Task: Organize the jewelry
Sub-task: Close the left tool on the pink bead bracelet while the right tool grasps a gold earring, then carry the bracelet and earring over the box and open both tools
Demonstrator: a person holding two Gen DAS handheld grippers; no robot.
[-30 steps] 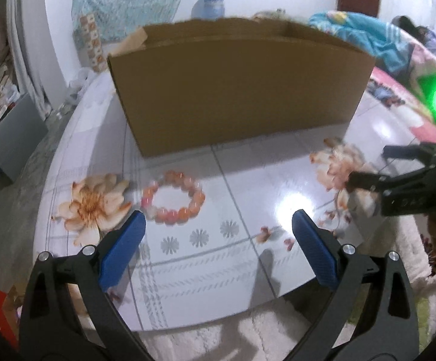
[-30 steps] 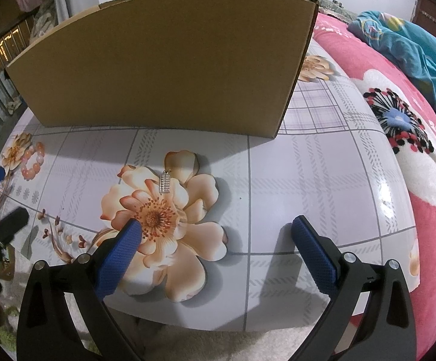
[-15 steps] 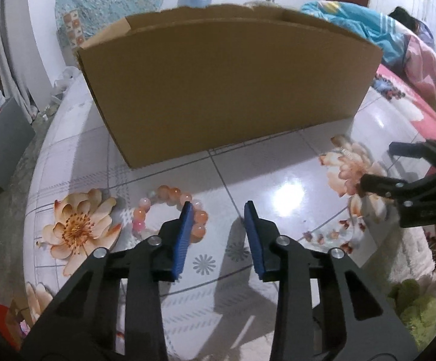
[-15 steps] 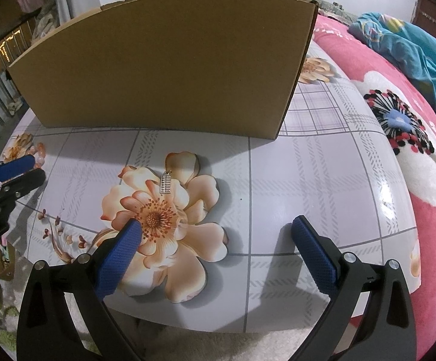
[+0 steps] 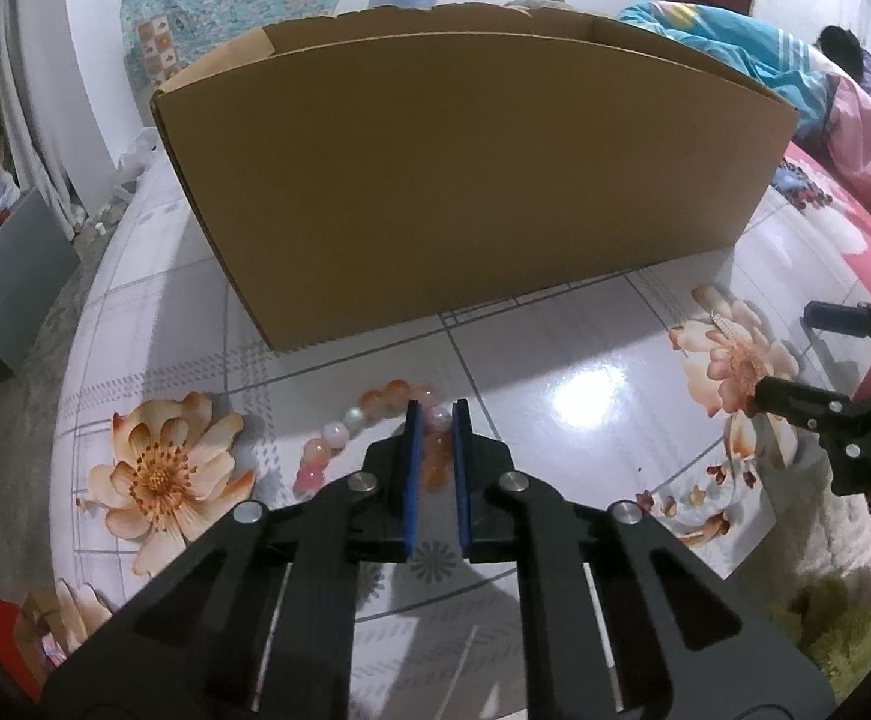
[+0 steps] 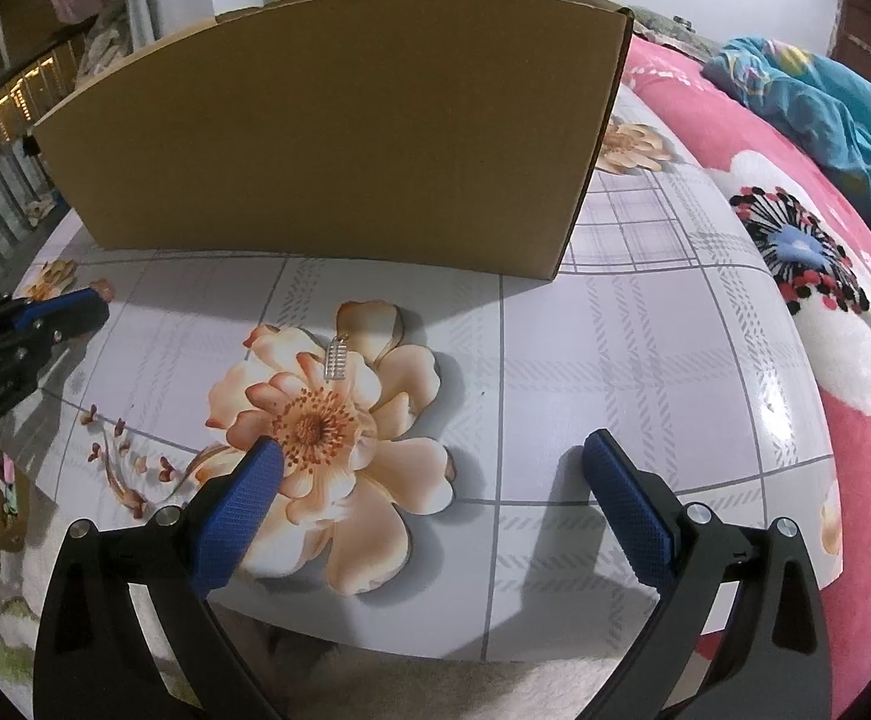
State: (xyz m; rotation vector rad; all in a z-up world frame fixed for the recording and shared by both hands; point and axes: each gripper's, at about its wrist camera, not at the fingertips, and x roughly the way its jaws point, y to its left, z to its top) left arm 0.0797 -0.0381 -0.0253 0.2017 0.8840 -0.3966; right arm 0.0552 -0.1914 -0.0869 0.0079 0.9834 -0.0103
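Observation:
A bracelet of pink and orange beads (image 5: 339, 435) lies on the flower-print table (image 5: 555, 354) in front of a tall cardboard box (image 5: 465, 180). My left gripper (image 5: 435, 414) is closing, its blue pads nearly together, with the bracelet's right-hand beads pinched between them. At the left edge of the right wrist view, the left gripper (image 6: 96, 306) shows low over the table. A small silver pendant (image 6: 337, 360) rests on a printed flower. My right gripper (image 6: 429, 456) hovers open just in front of it, holding nothing. The box (image 6: 327, 132) hides its own inside.
A bed with a pink flowered cover (image 6: 825, 276) and a teal blanket (image 6: 825, 102) runs along the table's right side. A fluffy pale rug (image 6: 435, 690) lies below the near table edge. A grey cabinet (image 5: 15, 276) stands on the floor at the left.
My left gripper has moved forward and down to the bracelet, and its jaws have gone from wide open to nearly shut around the beads. The right gripper has stayed where it was, open.

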